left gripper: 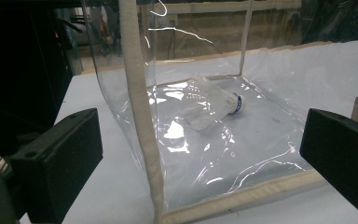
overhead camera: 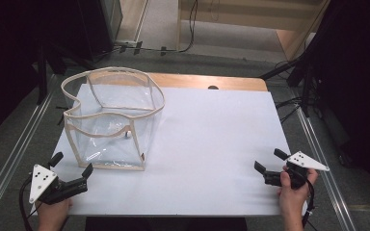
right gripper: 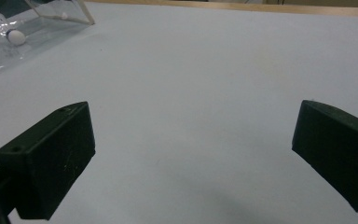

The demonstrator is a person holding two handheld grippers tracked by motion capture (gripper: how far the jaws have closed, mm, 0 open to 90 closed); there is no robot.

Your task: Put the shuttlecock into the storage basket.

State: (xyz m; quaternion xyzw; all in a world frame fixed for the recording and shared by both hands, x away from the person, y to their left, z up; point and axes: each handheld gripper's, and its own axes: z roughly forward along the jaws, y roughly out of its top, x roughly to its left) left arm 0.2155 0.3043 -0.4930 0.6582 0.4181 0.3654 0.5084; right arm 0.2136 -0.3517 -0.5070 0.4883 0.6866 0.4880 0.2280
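Observation:
A clear plastic bag [overhead camera: 113, 120] with cream fabric trim stands open-topped on the left half of the white table [overhead camera: 212, 144]. Inside it, on the bag's floor, lies a white shuttlecock [left gripper: 209, 105] with a blue band by its cork; the cork [right gripper: 15, 36] appears in the right gripper view's top left. My left gripper [overhead camera: 71, 163] rests open at the table's front left corner, just short of the bag [left gripper: 191, 140], nothing between its jaws. My right gripper [overhead camera: 269, 160] is open at the front right, over bare table.
The table's wooden back edge [overhead camera: 212, 82] runs behind the white sheet. Black stands and cables [overhead camera: 298, 72] are on the floor around the table, with metal rails [overhead camera: 9, 163] along both sides. The table's middle and right are bare white surface.

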